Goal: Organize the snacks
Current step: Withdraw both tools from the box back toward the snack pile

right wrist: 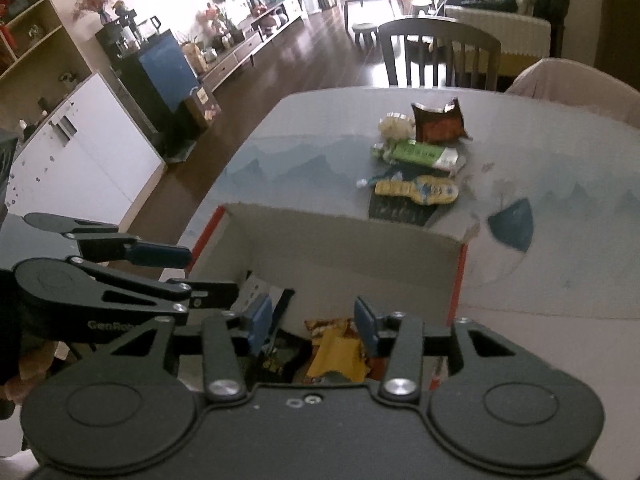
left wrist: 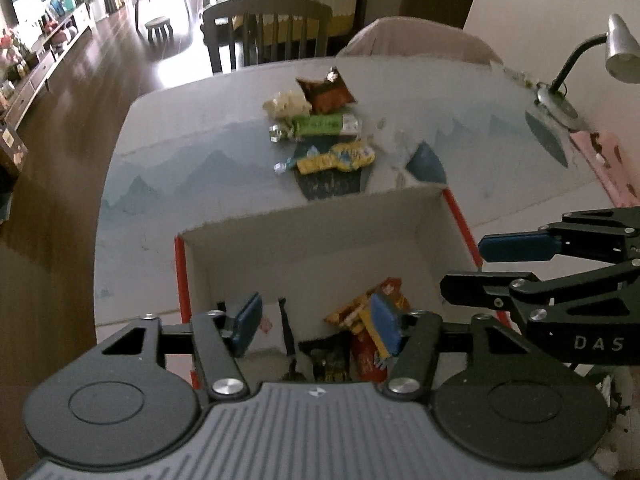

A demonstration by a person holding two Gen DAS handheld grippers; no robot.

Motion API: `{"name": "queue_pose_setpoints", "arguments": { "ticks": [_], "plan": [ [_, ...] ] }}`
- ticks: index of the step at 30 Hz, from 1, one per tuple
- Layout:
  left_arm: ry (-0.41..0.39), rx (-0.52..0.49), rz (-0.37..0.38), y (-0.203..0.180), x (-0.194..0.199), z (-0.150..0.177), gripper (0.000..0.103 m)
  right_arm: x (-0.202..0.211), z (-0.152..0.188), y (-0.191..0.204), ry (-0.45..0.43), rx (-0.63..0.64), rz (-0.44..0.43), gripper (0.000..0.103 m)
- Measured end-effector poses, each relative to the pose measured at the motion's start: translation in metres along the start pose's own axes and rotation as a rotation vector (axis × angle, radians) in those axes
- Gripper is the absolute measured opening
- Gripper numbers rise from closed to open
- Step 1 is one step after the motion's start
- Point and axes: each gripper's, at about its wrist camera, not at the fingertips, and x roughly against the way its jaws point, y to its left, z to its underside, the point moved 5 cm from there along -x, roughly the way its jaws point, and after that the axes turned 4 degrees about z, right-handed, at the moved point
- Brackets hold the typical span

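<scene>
**Both grippers over the snack box, jaws apart**

The left gripper (left wrist: 318, 326) hangs above the open cardboard box (left wrist: 320, 216), its jaws spread with nothing between them. Below its right blue pad lie wrapped snacks (left wrist: 368, 320) on the box floor (orange, yellow and red packets, blurred). The right gripper (right wrist: 314, 322) also hovers over the box, jaws spread and empty, a yellow packet (right wrist: 338, 356) beneath the gap. Well beyond both sets of jaws, on the table (left wrist: 200, 184), sit the loose snacks: a yellow packet (left wrist: 340, 158), a green bar (left wrist: 324, 125), a brown pouch (left wrist: 326, 94) and a pale item (left wrist: 286, 105).
</scene>
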Motion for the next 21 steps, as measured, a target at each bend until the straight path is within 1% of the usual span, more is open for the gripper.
{"name": "queue_pose_setpoints", "arguments": {
  "ticks": [1,3,5,6,7,9,13,14,15,19,21],
  "plan": [
    [-0.009,0.0,0.002,0.0,0.002,-0.003,0.065,0.003,-0.003,-0.001,-0.011,-0.001,0.004,0.055],
    [-0.025,-0.002,0.003,-0.001,0.006,-0.009,0.065,0.008,-0.008,-0.005,-0.034,-0.004,0.011,0.069],
    [-0.041,-0.005,0.002,-0.001,0.011,-0.015,0.065,0.012,-0.014,-0.008,-0.05,0.0,0.016,0.077],
    [-0.049,-0.007,0.003,-0.001,0.013,-0.019,0.065,0.014,-0.018,-0.01,-0.058,0.003,0.021,0.08],
    [-0.057,-0.008,0.003,0.0,0.015,-0.022,0.066,0.016,-0.022,-0.012,-0.066,0.004,0.027,0.081],
    [-0.077,-0.008,-0.001,0.0,0.018,-0.03,0.072,0.019,-0.03,-0.018,-0.082,0.003,0.037,0.087],
    [-0.101,0.001,-0.001,0.002,0.02,-0.048,0.074,0.023,-0.049,-0.03,-0.108,0.007,0.051,0.093],
    [-0.106,0.005,0.0,0.002,0.02,-0.053,0.074,0.023,-0.053,-0.033,-0.115,0.004,0.056,0.099],
    [-0.11,0.007,0.002,0.002,0.019,-0.057,0.075,0.023,-0.057,-0.036,-0.121,0.003,0.06,0.101],
    [-0.133,0.012,-0.002,0.004,0.013,-0.074,0.075,0.016,-0.076,-0.05,-0.118,-0.001,0.065,0.101],
    [-0.139,0.018,-0.006,0.007,0.008,-0.085,0.081,0.011,-0.085,-0.058,-0.11,-0.003,0.066,0.102]
  ]
}}
